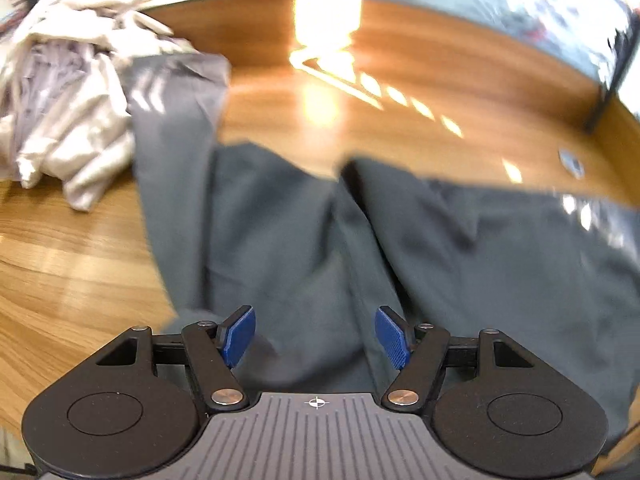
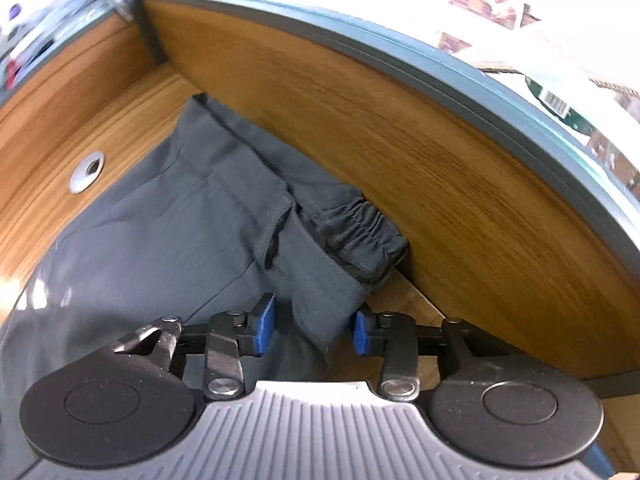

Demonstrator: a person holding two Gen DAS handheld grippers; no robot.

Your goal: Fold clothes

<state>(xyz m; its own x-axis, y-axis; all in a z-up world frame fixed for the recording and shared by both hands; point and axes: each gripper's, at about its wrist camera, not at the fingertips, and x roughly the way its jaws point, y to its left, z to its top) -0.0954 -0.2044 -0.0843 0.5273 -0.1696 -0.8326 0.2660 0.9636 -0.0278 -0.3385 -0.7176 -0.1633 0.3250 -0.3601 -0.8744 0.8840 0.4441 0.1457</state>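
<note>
— Hovering my left gripper (image 1: pixel 315 336) above the dark grey trousers (image 1: pixel 304 240), jaws spread wide with nothing between the blue pads (image 1: pixel 239 334). The trousers are lying flat on the wooden table (image 1: pixel 72 264), stretching ahead of this gripper and off to its right.

— What's lying ahead to its left?

— A pile of pale clothes (image 1: pixel 68 100), touching one trouser leg.

— And your right gripper (image 2: pixel 313 330)?

— I'm seeing a fold of the trousers (image 2: pixel 224 216) passing between its jaws, but the pads are standing apart and not pressing on it. The elastic waistband (image 2: pixel 360 236) is bunching just ahead, against the wooden side panel (image 2: pixel 460 184). A metal grommet (image 2: pixel 86 172) is sitting ahead to its left.
</note>
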